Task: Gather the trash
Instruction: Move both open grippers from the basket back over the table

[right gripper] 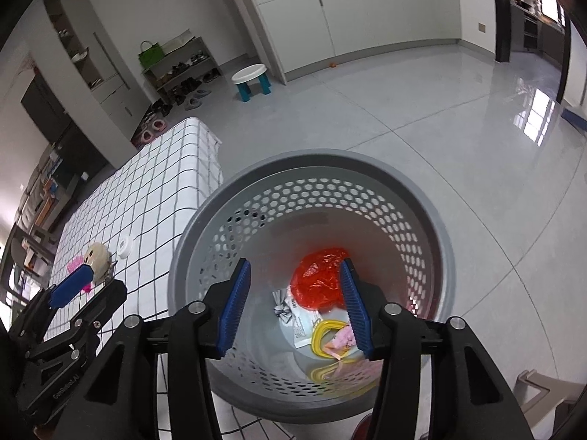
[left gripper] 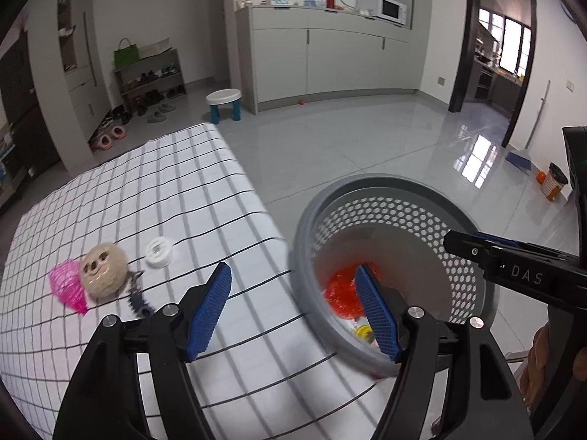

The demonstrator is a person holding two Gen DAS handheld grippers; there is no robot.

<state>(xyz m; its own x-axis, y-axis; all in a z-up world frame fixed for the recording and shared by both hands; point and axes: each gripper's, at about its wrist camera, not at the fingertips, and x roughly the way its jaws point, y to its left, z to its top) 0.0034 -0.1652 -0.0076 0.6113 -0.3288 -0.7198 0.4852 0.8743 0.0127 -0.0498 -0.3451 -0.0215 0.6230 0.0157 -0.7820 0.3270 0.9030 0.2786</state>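
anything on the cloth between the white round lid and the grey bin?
No. In the left wrist view, only bare checked tablecloth lies between the flat white round lid and the grey perforated plastic bin.

Grey perforated basket (right gripper: 422,198) upright beside the checked table (right gripper: 154,198); crumpled red wrapper (right gripper: 319,282), paper scraps inside.
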